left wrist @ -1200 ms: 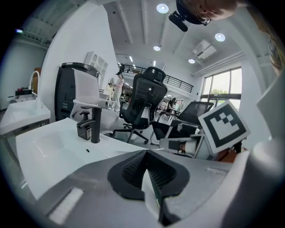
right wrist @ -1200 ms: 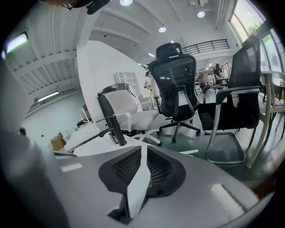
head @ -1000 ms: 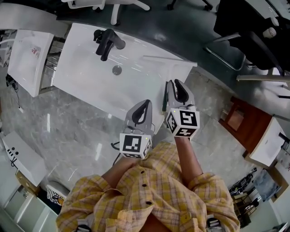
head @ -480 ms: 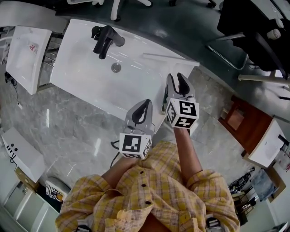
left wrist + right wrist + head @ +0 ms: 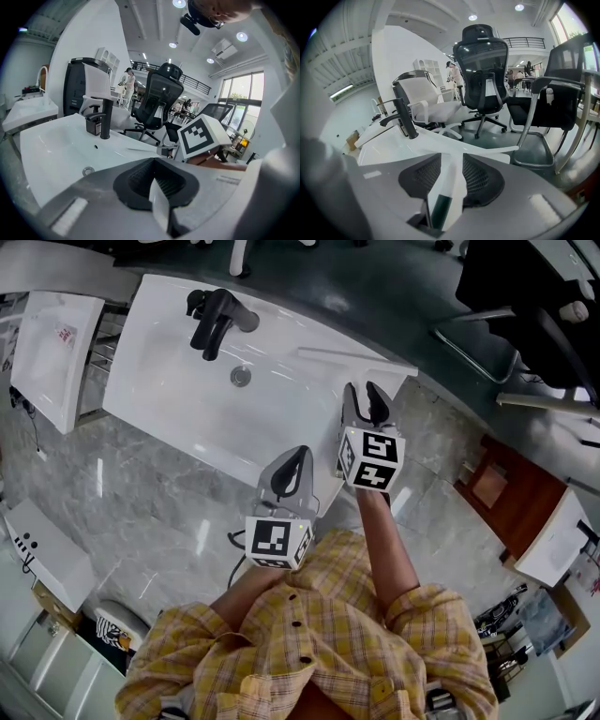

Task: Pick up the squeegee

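Note:
The squeegee's dark green handle (image 5: 439,212) lies on the white sink's (image 5: 169,381) right front rim. In the right gripper view it sits low in the gap between the jaws. My right gripper (image 5: 363,399) hangs over that rim with its jaws spread; they have just been opening, and the pads stand clear of the handle. In the head view the gripper body hides most of the squeegee. My left gripper (image 5: 297,456) hovers at the sink's front edge, fingertips together, holding nothing. In the left gripper view the right gripper's marker cube (image 5: 202,136) shows to the right.
A black faucet (image 5: 214,320) and a round drain (image 5: 241,377) sit at the back of the basin. A second white basin (image 5: 52,343) stands to the left. Office chairs (image 5: 483,65) stand on the dark floor beyond the sink, a wooden cabinet (image 5: 502,498) to the right.
My right gripper has sunk toward the sink's rim over the squeegee handle and its jaws have spread wider. The left gripper has stayed in place.

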### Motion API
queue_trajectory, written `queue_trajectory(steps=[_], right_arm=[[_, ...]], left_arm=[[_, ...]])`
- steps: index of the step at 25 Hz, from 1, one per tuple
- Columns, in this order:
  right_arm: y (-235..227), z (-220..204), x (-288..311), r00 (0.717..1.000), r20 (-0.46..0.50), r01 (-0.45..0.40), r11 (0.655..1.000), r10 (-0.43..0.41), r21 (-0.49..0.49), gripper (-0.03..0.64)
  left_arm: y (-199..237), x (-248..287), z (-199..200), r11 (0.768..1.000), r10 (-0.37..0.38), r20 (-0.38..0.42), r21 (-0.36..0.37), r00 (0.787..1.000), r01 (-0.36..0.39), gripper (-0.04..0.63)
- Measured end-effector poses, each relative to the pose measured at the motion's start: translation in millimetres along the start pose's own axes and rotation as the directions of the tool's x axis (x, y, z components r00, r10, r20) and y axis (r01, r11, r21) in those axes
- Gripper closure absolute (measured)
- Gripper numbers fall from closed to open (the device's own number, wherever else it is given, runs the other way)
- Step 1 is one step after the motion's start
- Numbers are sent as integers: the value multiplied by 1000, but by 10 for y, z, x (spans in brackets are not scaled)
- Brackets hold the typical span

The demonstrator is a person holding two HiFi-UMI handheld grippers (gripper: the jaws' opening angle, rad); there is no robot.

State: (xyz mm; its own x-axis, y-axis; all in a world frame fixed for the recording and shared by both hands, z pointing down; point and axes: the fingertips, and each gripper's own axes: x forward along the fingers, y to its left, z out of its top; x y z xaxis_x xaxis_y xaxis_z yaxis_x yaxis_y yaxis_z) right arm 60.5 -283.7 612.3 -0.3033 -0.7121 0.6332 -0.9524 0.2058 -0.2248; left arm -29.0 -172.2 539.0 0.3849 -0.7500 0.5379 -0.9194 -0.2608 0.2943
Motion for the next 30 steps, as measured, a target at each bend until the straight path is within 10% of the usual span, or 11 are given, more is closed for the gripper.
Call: queue_trajectory(steps=[30], right_arm=[[-89,-204,323,985,-121,131,990,-124,46,531]], left_arm=[[171,-52,-38,999,48,5,-9,999,-48,595]])
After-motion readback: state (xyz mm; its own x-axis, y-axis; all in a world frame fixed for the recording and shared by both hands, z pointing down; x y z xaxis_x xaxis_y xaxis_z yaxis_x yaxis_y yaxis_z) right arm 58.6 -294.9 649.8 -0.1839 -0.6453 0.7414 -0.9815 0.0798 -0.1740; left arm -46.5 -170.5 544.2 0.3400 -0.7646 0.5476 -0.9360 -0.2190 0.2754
